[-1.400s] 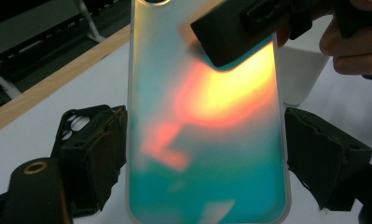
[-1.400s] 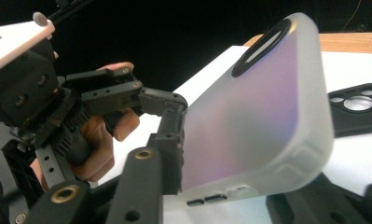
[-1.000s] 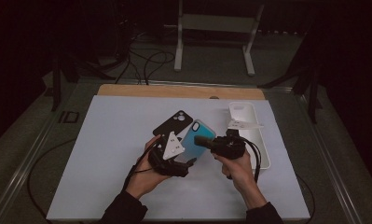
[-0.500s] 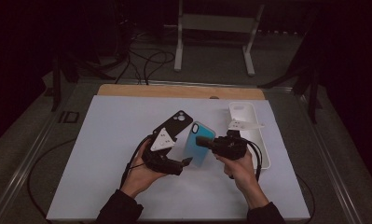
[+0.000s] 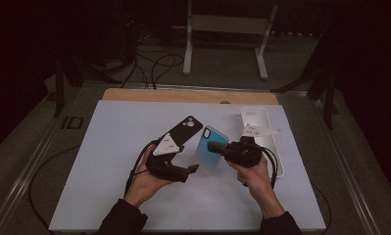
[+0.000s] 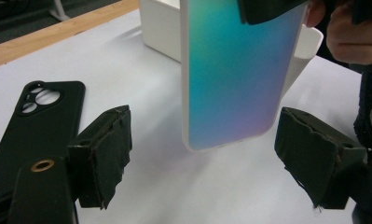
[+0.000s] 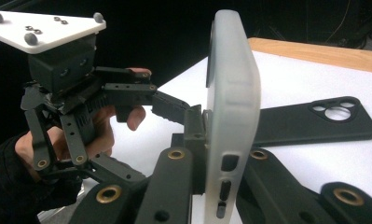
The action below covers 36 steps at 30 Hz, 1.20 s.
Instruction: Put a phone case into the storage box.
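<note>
Two grippers over white mat, one per hand. Right gripper clenched on blue case, pinching its edge, case lifted off the mat and tilted, lower end toward the person. From the right gripper view, frosted rim of the case upright between the black jaws, port cutouts at the bottom. Left gripper released, jaws spread wide, having just closed a little, nothing pressed between the pads. From the left gripper view, case hanging ahead of the pads, its lower rounded corner near the gap between them, not touching either. Black case flat on the mat, camera cutout at the far end, just beside the left gripper and partly under its grey plate. White tray at the right side of the mat, behind the right hand. Left hand low over the mat, wrapped around its gripper's body.
</note>
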Each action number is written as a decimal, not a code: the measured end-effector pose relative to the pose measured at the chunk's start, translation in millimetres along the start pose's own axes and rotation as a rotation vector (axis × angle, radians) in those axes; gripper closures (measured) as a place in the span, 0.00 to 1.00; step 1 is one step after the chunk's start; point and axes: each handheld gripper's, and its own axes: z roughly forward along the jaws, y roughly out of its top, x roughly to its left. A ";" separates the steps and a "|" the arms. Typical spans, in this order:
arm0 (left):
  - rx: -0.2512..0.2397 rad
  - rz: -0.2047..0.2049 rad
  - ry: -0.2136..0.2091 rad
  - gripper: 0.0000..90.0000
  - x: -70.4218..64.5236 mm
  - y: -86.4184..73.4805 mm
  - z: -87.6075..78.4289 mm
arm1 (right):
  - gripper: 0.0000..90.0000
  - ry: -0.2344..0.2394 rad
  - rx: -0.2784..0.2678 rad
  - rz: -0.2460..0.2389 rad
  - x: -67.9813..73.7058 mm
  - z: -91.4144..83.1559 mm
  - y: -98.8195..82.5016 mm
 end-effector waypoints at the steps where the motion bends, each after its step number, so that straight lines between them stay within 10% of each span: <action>1: 0.000 -0.002 -0.005 0.24 0.3 -0.2 0.0 | 0.96 -0.003 0.000 -0.024 2.6 -0.3 1.4; 36: -0.023 0.023 -0.275 0.54 0.9 -5.6 7.1 | 0.96 0.249 -0.052 -0.116 17.2 -0.3 5.6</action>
